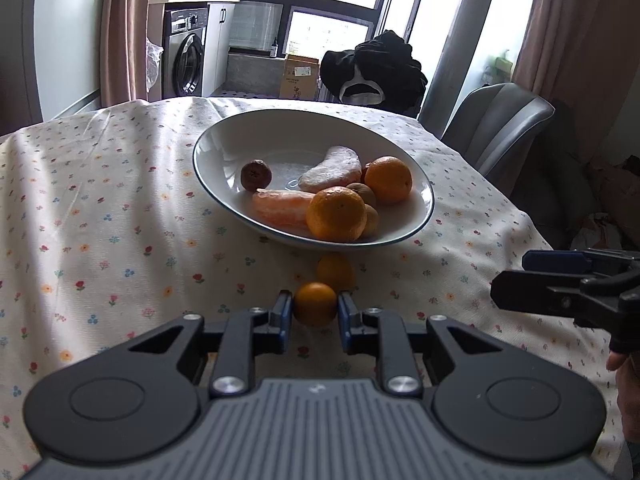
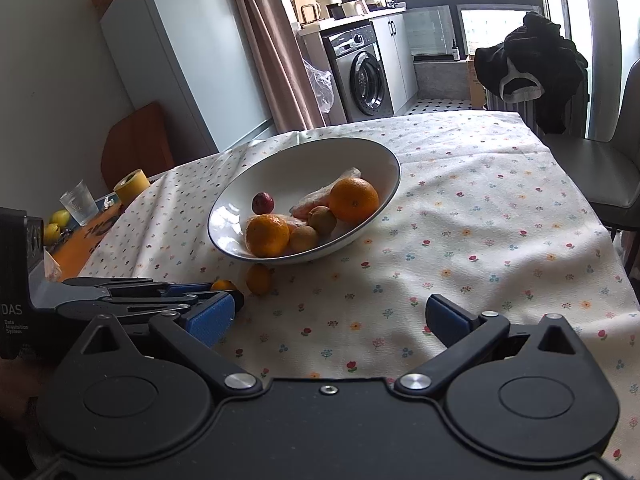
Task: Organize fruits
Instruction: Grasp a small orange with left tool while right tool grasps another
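Most fruit already lies in the bowl [image 1: 424, 216]. The left gripper [image 1: 315, 310] fingers clench one kumquat [image 1: 315, 304] on the bench [image 1: 100, 220]; a second kumquat [image 1: 335, 270] waits beside the bowl. The right gripper [image 2: 328, 312] fingers stand released, empty.

Table: covered by a white floral tablecloth [image 2: 480, 216].
Windows: dark-framed window [image 1: 320, 4] let in bright daylight.
Curtains: pinkish curtain [image 2: 272, 40] hung beside a pale cabinet [image 2: 180, 48].
Appliance: silver washing machine [image 2: 364, 72] stood under a counter.
Seating: grey chair [image 1: 504, 124] stood at the table's far corner; black clothing [image 1: 380, 68] lay draped behind the table.
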Demonstrator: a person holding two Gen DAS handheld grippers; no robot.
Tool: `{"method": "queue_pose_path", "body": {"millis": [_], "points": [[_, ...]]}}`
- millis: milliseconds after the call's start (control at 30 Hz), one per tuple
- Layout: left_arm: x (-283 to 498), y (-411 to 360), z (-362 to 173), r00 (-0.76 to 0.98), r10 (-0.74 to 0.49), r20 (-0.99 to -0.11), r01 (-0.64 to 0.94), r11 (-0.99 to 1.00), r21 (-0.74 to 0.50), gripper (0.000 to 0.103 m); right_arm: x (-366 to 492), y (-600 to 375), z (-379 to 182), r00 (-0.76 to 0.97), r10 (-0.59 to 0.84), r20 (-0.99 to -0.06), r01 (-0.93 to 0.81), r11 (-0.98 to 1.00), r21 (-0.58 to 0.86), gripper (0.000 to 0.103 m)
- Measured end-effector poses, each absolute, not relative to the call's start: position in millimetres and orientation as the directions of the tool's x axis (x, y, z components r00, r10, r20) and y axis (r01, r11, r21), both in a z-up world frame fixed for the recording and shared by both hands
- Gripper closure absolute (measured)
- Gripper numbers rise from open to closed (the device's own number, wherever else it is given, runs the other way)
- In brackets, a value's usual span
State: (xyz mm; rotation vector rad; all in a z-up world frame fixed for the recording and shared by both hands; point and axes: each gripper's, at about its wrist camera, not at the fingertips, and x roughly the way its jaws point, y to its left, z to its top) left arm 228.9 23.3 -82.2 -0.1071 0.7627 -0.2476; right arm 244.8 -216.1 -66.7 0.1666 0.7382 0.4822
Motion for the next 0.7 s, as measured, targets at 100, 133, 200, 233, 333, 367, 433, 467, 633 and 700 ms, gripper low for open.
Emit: {"method": "queue_pose_path", "body": {"millis": [100, 133, 200, 233, 333, 367, 433, 467, 633, 700], "points": [[227.0, 28.1, -80.9, 0.698, -0.252, -0.670, 0.173, 0.968, -0.184, 0.081, 246.8, -210.3, -68.6, 0.629, 0.491, -0.602, -0.372, 0.871, 0.322, 0.000], [225.9, 30.3, -80.5, 0.699, -0.249, -0.670, 0.168, 0.968, -0.185, 0.081, 247.1, -208.1, -69.0, 0.628, 0.493, -0.602, -0.376, 0.870, 0.319, 0.001], [224.6, 33.4, -79.8, 0.701, -0.246, -0.669, 0.160, 0.969, -0.188, 0.081, 247.9, -202.5, -69.7, 0.628, 0.493, -0.602, -0.386, 0.869, 0.309, 0.004], [223.8, 35.5, -79.1, 0.703, -0.243, -0.668, 0.155, 0.970, -0.189, 0.081, 248.8, -199.6, -70.2, 0.622, 0.497, -0.605, -0.393, 0.867, 0.308, 0.008], [221.4, 40.4, -77.5, 0.710, -0.230, -0.665, 0.144, 0.973, -0.183, 0.081, 252.4, -190.7, -72.7, 0.608, 0.504, -0.614, -0.402, 0.862, 0.310, 0.015], [220.9, 41.8, -77.1, 0.712, -0.227, -0.664, 0.140, 0.973, -0.183, 0.081, 253.3, -187.5, -73.6, 0.603, 0.506, -0.616, -0.406, 0.860, 0.309, 0.020], [219.6, 45.7, -76.0, 0.714, -0.222, -0.664, 0.133, 0.974, -0.183, 0.081, 254.9, -181.5, -75.1, 0.591, 0.513, -0.623, -0.417, 0.855, 0.309, 0.025], [218.8, 48.2, -75.4, 0.716, -0.219, -0.663, 0.130, 0.975, -0.182, 0.081, 255.7, -178.9, -75.6, 0.586, 0.517, -0.624, -0.421, 0.852, 0.310, 0.025], [214.8, 59.5, -72.2, 0.723, -0.206, -0.660, 0.109, 0.977, -0.186, 0.081, 259.6, -165.5, -75.7, 0.592, 0.502, -0.631, -0.422, 0.860, 0.288, 0.025], [212.8, 64.1, -70.4, 0.728, -0.199, -0.656, 0.101, 0.978, -0.184, 0.081, 262.4, -161.4, -76.2, 0.583, 0.513, -0.630, -0.427, 0.853, 0.300, 0.026]]}}
